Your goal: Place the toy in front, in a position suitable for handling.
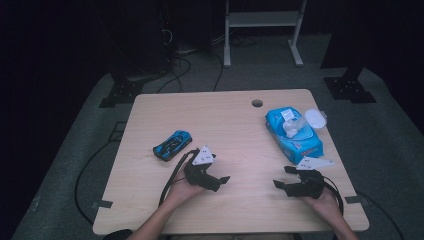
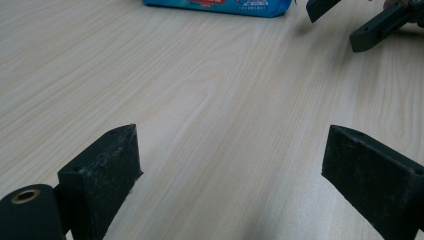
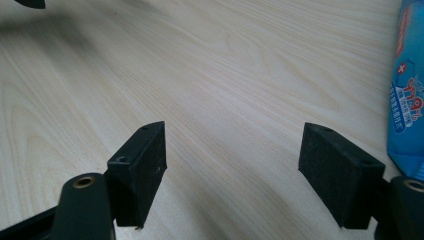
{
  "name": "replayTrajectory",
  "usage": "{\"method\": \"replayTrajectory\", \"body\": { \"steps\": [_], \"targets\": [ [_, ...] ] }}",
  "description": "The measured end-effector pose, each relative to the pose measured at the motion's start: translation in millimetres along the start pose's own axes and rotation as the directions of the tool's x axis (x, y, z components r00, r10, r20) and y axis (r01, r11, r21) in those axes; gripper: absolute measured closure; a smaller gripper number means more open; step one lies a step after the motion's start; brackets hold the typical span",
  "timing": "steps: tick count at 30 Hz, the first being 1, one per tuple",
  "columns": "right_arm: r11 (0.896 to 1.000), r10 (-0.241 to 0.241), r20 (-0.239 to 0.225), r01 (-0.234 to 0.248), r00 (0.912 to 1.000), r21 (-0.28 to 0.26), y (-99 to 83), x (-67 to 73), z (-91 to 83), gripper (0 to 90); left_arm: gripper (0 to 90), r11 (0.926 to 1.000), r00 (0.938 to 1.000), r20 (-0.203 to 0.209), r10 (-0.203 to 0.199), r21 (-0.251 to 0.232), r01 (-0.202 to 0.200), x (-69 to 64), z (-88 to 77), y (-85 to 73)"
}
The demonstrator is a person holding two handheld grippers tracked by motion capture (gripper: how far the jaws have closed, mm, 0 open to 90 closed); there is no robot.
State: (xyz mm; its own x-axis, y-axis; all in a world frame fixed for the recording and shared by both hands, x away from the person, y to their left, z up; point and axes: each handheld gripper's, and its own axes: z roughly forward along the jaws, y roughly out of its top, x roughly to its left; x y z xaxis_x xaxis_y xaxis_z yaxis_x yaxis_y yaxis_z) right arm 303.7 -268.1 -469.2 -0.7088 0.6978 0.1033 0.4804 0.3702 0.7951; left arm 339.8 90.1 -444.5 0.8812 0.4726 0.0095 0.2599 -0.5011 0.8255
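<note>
- Grippers both sitting low over the near part of the table (image 1: pixel 150 210), jaws pointing inward at each other w/ bare wood between them.
- L gripper (image 1: pixel 223 180) is standing open, nothing btw its jaws; in left gripper view, its pads (image 2: pixel 107 172) are framing bare tabletop w/ the wipes pack (image 2: pixel 220 6) at the far edge.
- R gripper (image 1: pixel 283 178) is also standing wide open and empty; in right gripper view, the pack's blue side (image 3: pixel 407 100) is showing just right of its right jaw.
- Wipes pack lying flat at far right of table, well apart from L gripper, near the R one. Its round lid (image 1: pixel 315 118) is flipped open to the right, a white wipe (image 1: pixel 295 127) sticking up from the opening.
- Toy car (image 1: pixel 172 144), blue, is lying at left, just beyond the L hand (image 1: pixel 182 192), untouched.
- Judging: nothing grasped yet; the pack is looking like the likelier thing in hand, as both views are catching it and R gripper is closest.
- Doing it well, prob: R gripper should be approaching the wipe from above, pinching only the raised tuft, not the film around the opening.
- L gripper prob needs to be pressing down on the pack's near end so the pack isn't lifting w/ the wipe.
- Risk: soft pack sliding on smooth wood; lid snapping back if bumped. Keep the pull slow, straight up.
</note>
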Motion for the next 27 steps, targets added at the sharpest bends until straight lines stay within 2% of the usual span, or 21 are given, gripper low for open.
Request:
{"method": "replayTrajectory", "body": {
  "steps": [4, 14, 16, 19, 20, 21, 27],
  "targets": [
    [1.000, 0.000, -0.002, 0.000, 1.0000, -0.001, 0.0, -0.1, 0.2, 26.1, 8.0, 0.9999, 0.9999, -0.004, -0.015, -0.002, 0.015, 3.8, -0.9, -0.6],
    [1.000, 0.011, 0.015, -0.011, 0.9998, -0.005, -0.6, -0.6, -1.1, 26.1, 8.0, 0.9999, 0.9989, -0.045, 0.011, 0.007, -0.011, 13.4, -11.4, 3.7],
    [1.000, 0.009, 0.017, -0.009, 0.9998, -0.002, -0.7, -0.2, -0.4, 26.1, 7.9, 0.9999, 0.9986, -0.053, -0.002, -0.014, 0.001, 16.7, -14.7, 3.5],
    [1.000, 0.006, 0.018, -0.006, 0.9998, 0.005, -0.9, 0.7, 0.5, 26.1, 7.9, 1.0000, 0.9981, -0.061, -0.001, -0.003, 0.001, 19.6, -17.2, 5.0],
    [1.000, 0.005, 0.019, -0.006, 0.9998, 0.004, -0.8, 1.7, 0.4, 26.1, 7.9, 0.9998, 0.9968, -0.078, 0.020, 0.006, -0.020, 22.5, -21.4, 7.7],
    [1.000, 0.005, 0.019, -0.006, 0.9998, 0.004, -0.8, 1.7, 0.4, 26.1, 7.9, 0.9998, 0.9968, -0.078, 0.020, 0.006, -0.020, 22.5, -21.4, 7.7],
    [1.000, 0.009, 0.031, -0.009, 0.9995, 0.008, -2.0, 3.8, 0.5, 26.1, 7.9, 0.9997, 0.9946, -0.103, 0.013, -0.020, -0.015, 33.9, -34.1, 12.5]
  ]
}}
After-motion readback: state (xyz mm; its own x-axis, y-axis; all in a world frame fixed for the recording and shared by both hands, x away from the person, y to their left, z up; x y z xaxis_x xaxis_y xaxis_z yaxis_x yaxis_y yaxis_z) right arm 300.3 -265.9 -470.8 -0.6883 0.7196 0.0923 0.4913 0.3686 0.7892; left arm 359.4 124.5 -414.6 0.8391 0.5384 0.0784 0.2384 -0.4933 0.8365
